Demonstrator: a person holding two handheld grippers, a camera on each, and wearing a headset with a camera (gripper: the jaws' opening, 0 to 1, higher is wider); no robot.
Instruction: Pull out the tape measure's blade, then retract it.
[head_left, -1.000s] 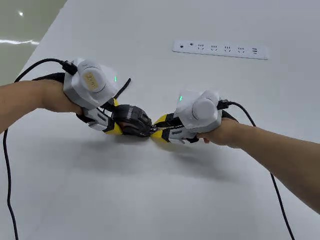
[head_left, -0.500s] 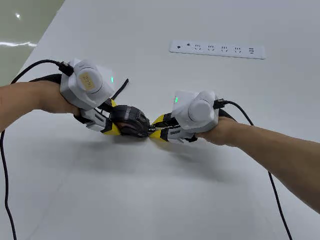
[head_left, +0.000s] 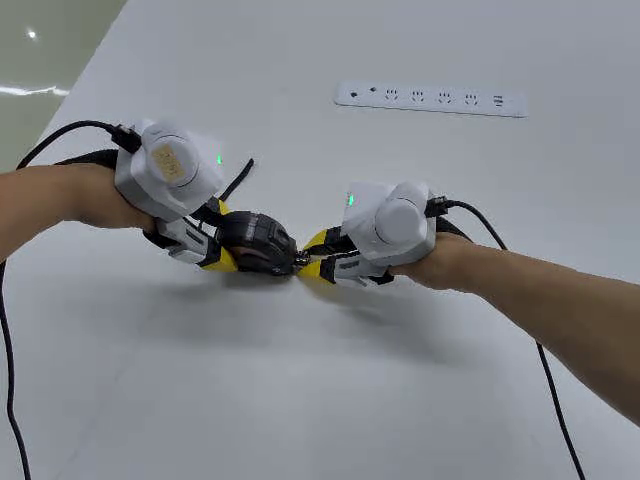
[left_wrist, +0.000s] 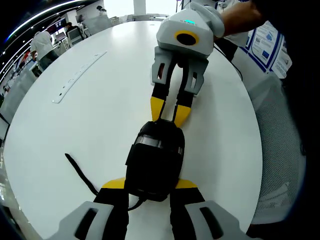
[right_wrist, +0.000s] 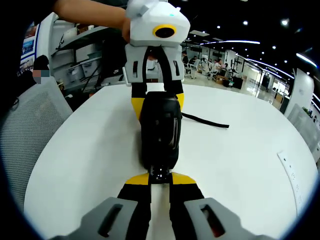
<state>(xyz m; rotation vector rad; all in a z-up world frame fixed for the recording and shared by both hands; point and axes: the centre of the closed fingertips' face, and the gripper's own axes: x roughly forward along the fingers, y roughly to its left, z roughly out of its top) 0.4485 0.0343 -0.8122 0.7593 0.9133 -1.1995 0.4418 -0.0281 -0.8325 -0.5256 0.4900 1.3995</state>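
Observation:
A black tape measure (head_left: 258, 242) lies on the white table (head_left: 330, 400), held between my two grippers. My left gripper (head_left: 222, 252) is shut on its body from the left; in the left gripper view the yellow-tipped jaws clamp the case (left_wrist: 155, 160) on both sides. Facing it from the right, my right gripper (head_left: 310, 263) has its yellow fingertips (right_wrist: 137, 179) closed on the small metal blade hook (right_wrist: 159, 174) at the front of the case (right_wrist: 160, 127). No length of blade shows outside the case. The right gripper (left_wrist: 170, 114) points straight at the case.
A white power strip (head_left: 430, 98) lies at the far side of the table. The tape measure's black wrist strap (head_left: 237, 178) trails behind the left gripper. Black cables run from both grippers. The table's left edge (head_left: 70, 80) is near the left arm.
The view has shifted slightly. Both grippers and the tape measure keep the same places relative to each other, and the blade has not visibly come out.

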